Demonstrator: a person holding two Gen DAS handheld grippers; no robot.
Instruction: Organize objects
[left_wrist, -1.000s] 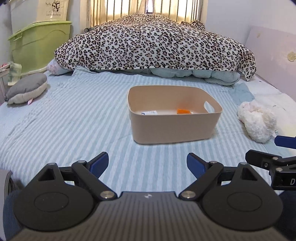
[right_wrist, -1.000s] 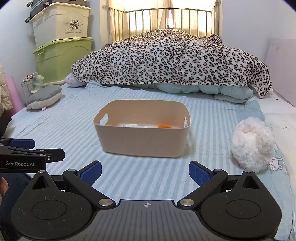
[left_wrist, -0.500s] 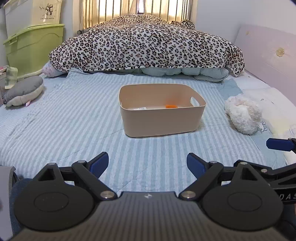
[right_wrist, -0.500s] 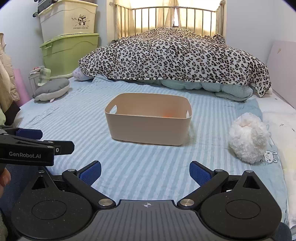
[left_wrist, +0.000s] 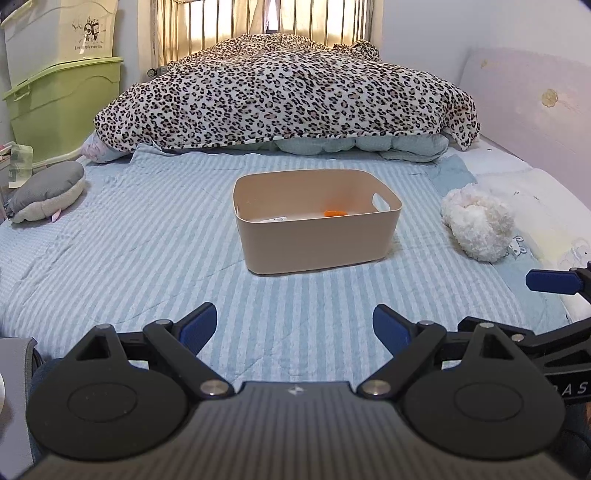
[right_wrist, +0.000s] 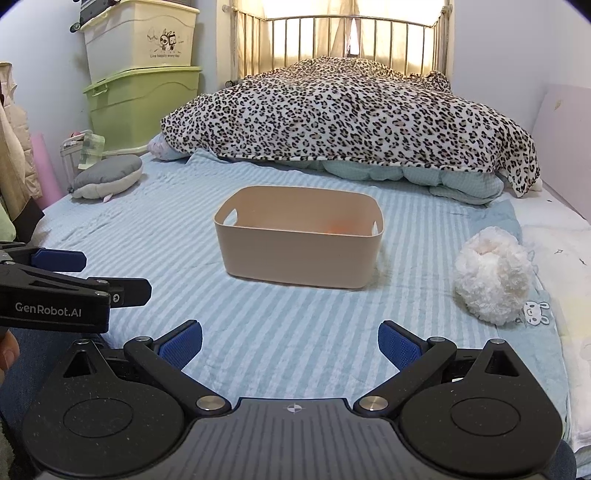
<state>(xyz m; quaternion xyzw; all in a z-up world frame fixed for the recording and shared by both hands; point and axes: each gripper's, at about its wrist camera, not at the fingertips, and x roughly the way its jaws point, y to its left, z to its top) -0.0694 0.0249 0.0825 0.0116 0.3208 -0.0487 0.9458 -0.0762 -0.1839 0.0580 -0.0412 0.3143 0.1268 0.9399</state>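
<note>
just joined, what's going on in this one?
A person holds two grippers over a striped bed, tidying things into a beige bin. Both the left gripper and right gripper have open, empty jaws and hang short of the bin. The bin already holds a small orange item and a white packet. A fluffy white toy lies on the bed to its right, a grey cushion far left.

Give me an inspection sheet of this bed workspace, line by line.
Surface: striped blue bedsheet, lightly wrinkled.
Job's things: beige bin mid-bed, upright; small orange item and a white label-like piece inside.
Clutter: white fluffy plush right of the bin, apart from it; grey cushion at far left.
Grippers: left gripper and right gripper both open, holding nothing.
Cables: nothing seen.
Surroundings: leopard blanket, stacked storage boxes, metal bedframe.
</note>
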